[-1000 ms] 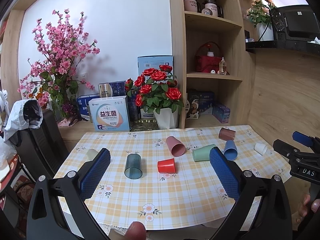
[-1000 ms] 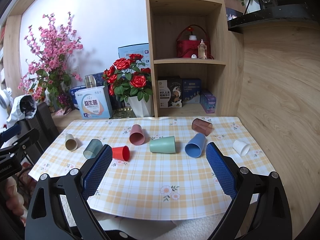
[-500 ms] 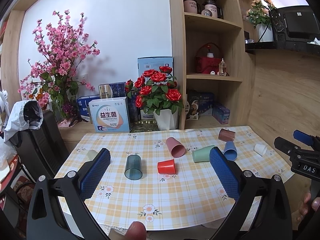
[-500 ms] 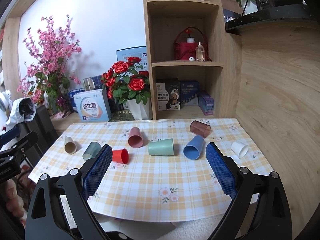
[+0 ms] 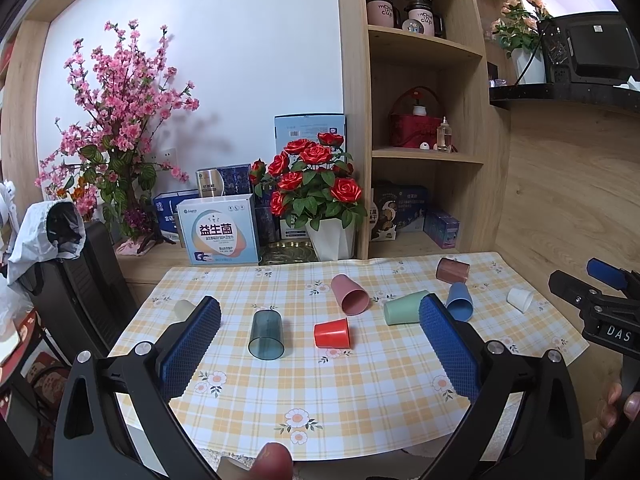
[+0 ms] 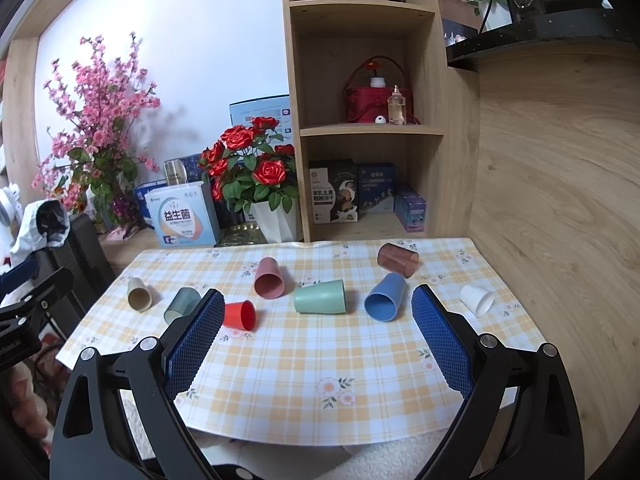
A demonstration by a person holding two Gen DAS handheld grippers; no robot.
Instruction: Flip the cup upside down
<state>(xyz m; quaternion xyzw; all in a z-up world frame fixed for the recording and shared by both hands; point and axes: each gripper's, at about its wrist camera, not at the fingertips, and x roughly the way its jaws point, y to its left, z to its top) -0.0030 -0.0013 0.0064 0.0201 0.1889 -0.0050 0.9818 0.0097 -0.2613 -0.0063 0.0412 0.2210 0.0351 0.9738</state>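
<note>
Several plastic cups lie on their sides on a yellow checked tablecloth [image 5: 360, 392]: a beige cup [image 6: 139, 294], a grey-blue cup [image 5: 266, 336], a red cup [image 5: 332, 333], a pink cup [image 5: 349, 294], a green cup [image 5: 404, 313], a blue cup [image 6: 385, 297], a brown translucent cup [image 6: 397, 260] and a white cup [image 6: 477, 300]. My left gripper [image 5: 320, 328] is open and empty, held above the table's near edge. My right gripper [image 6: 316, 320] is open and empty, also short of the cups.
A white pot of red roses [image 5: 316, 196], a white box [image 5: 219, 229] and a pink blossom plant [image 5: 120, 128] stand behind the table. A wooden shelf unit [image 6: 368, 120] rises at the back right. A black chair [image 5: 80, 276] stands at the left.
Both grippers have pulled back and risen slightly, so the table looks a little farther away. The cups have not moved.
</note>
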